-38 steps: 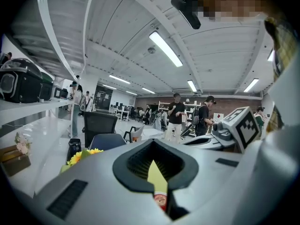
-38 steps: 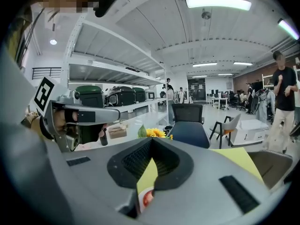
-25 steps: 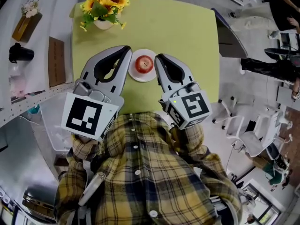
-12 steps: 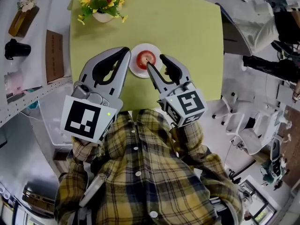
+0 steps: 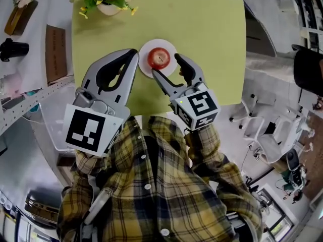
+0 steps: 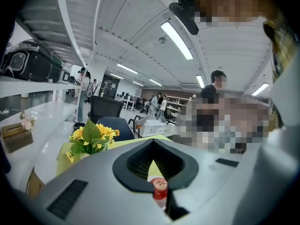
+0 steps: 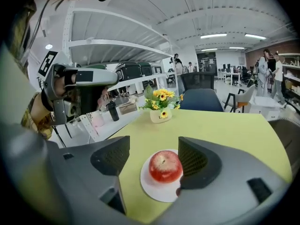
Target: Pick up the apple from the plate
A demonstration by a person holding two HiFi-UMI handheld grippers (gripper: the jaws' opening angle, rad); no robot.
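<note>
- Two grippers are shown; the left gripper (image 5: 132,53) is clenched.
- The right gripper (image 5: 165,65) is being opened, the apple (image 5: 158,58) ungripped between its jaws, upper centre.

The left gripper (image 5: 132,54) has its two jaws pressed together with nothing in them, and it points forward, close beside the right gripper (image 5: 165,64) and on its left. The right gripper tips down more than the left one, its jaws are opening, and the apple (image 7: 165,166) sits in the gap between them, with the left pad well clear of it and the right pad just beside it. Both arms (image 5: 204,147), in checked sleeves, are bent in close to the body, and each one ends behind the marker cube at the back of its gripper.
</note>
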